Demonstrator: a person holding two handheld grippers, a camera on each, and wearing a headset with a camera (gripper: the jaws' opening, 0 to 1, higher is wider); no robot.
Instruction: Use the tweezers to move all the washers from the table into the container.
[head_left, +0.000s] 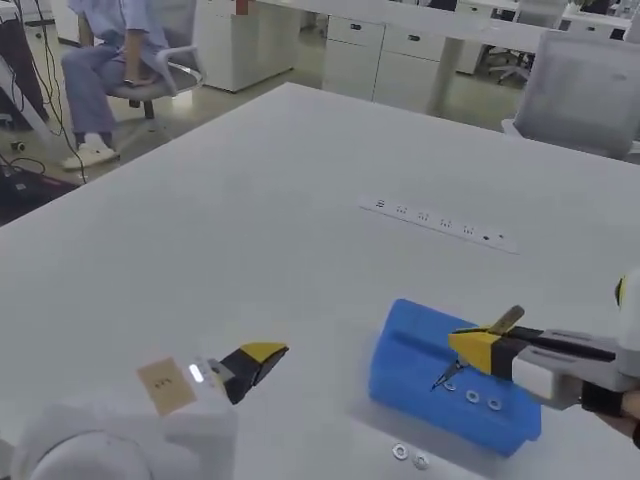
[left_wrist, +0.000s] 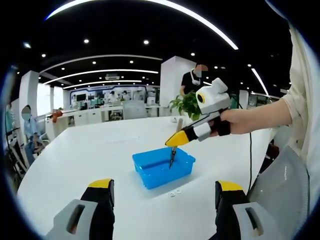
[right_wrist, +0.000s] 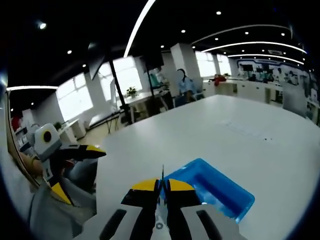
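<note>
Partly hidden: tweezers (left_wrist: 172, 155) in right gripper (head_left: 465, 345) | washers (head_left: 400, 452) beside container (head_left: 420, 350) blurred

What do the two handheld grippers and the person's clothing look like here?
The left gripper and right gripper both have yellow-tipped black jaws on pale grey bodies. The left carries a tan tag and a small lit lamp. A thin black cable hangs below the right; the person's sleeve is cream.

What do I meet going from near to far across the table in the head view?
Two loose washers → blue container → power strip → grey chair beyond the table's far edge.
</note>
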